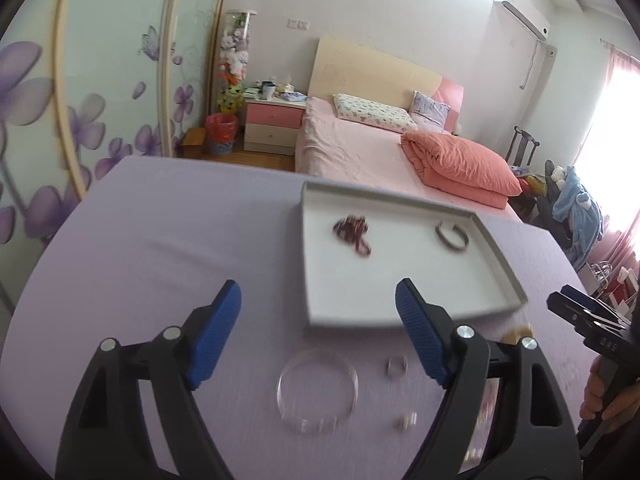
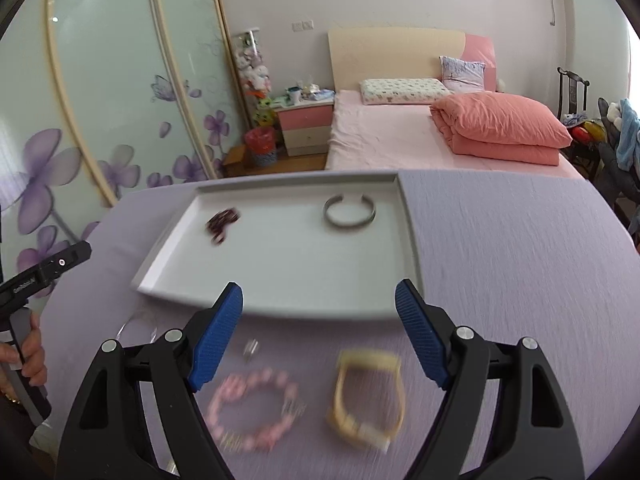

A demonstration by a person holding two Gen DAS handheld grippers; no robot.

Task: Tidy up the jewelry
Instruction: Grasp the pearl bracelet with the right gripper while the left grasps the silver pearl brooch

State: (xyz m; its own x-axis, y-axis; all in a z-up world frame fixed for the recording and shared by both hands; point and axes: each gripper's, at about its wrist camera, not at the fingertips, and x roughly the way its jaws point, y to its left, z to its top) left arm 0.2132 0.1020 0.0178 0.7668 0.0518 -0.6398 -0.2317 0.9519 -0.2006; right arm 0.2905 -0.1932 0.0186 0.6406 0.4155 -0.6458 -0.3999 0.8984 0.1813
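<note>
A white tray [image 1: 320,280] [image 2: 192,264] lies on the lilac table and holds a dark red bead string [image 1: 352,232] [image 2: 222,220] and a silver cuff bangle [image 1: 451,236] [image 2: 349,211]. My left gripper [image 1: 318,336] is open and empty above a clear bangle [image 1: 317,390], a small ring [image 1: 396,366] and tiny earrings [image 1: 406,422]. My right gripper [image 2: 319,336] is open and empty above a pink bead bracelet [image 2: 254,410], a yellow watch [image 2: 368,396] and a small ring [image 2: 250,350].
The lilac tablecloth [image 1: 160,240] [image 2: 520,260] covers the table. A pink bed [image 1: 360,152] stands beyond its far edge, a floral wardrobe [image 1: 80,100] to the left. The right gripper's body [image 1: 592,320] shows at the left wrist view's right edge.
</note>
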